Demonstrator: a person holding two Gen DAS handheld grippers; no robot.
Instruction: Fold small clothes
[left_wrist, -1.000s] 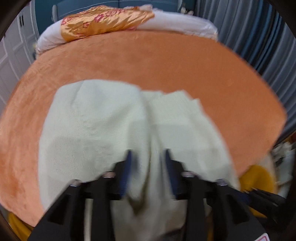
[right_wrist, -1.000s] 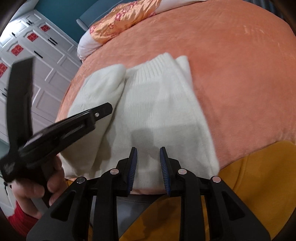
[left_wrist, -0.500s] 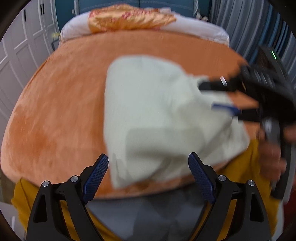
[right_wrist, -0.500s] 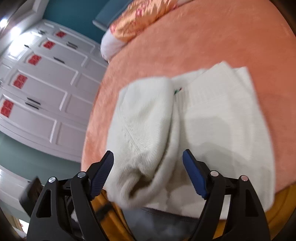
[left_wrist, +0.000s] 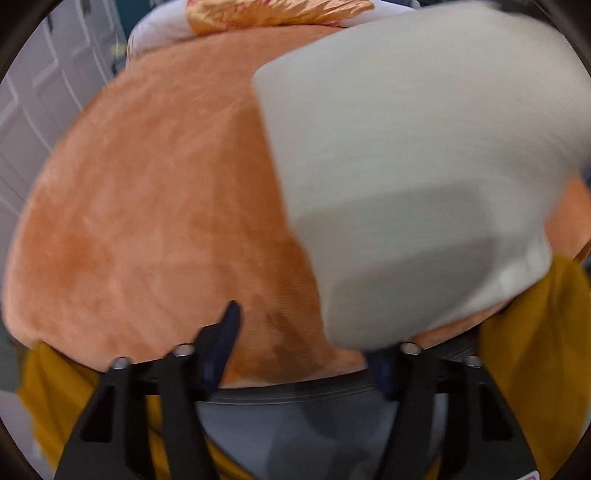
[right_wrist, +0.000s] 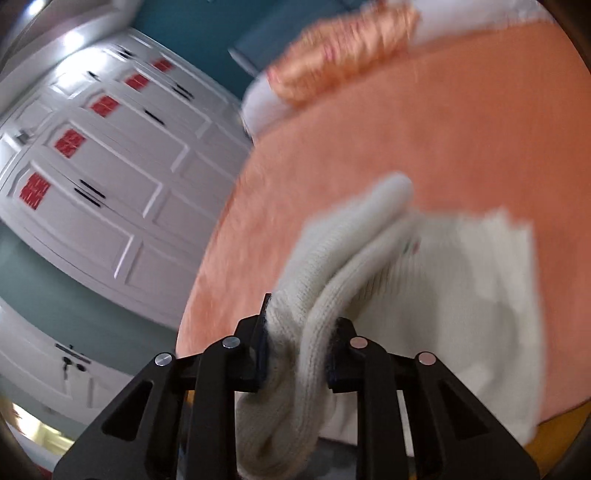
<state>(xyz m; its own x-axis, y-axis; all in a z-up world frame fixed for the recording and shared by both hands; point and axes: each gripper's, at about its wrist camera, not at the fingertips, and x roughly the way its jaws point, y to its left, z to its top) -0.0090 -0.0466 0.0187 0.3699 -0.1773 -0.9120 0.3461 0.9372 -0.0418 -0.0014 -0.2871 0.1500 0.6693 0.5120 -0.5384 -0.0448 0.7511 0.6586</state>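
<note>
A cream knitted sweater (left_wrist: 424, 184) lies on the orange bed cover (left_wrist: 166, 203), blurred, and fills the right of the left wrist view. My left gripper (left_wrist: 304, 332) is over the cover's near edge with its jaws closing. Only orange cover shows between them, and the sweater's lower corner overlaps the right fingertip. In the right wrist view my right gripper (right_wrist: 303, 314) is closing on a thick rolled fold of the sweater (right_wrist: 461, 295), pads pressing it. That fold is raised off the cover (right_wrist: 443, 129) and the rest trails to the right.
A satin orange-gold pillow (left_wrist: 277, 14) lies at the bed's far end. White panelled wardrobe doors (right_wrist: 110, 184) stand left of the bed. Mustard fabric (left_wrist: 535, 350) and grey fabric (left_wrist: 295, 424) hang at the near edge.
My left gripper let go of the sweater's middle fold, opened wide, shifted left and has narrowed again. My right gripper opened over the rolled edge, then shut on it and lifted it.
</note>
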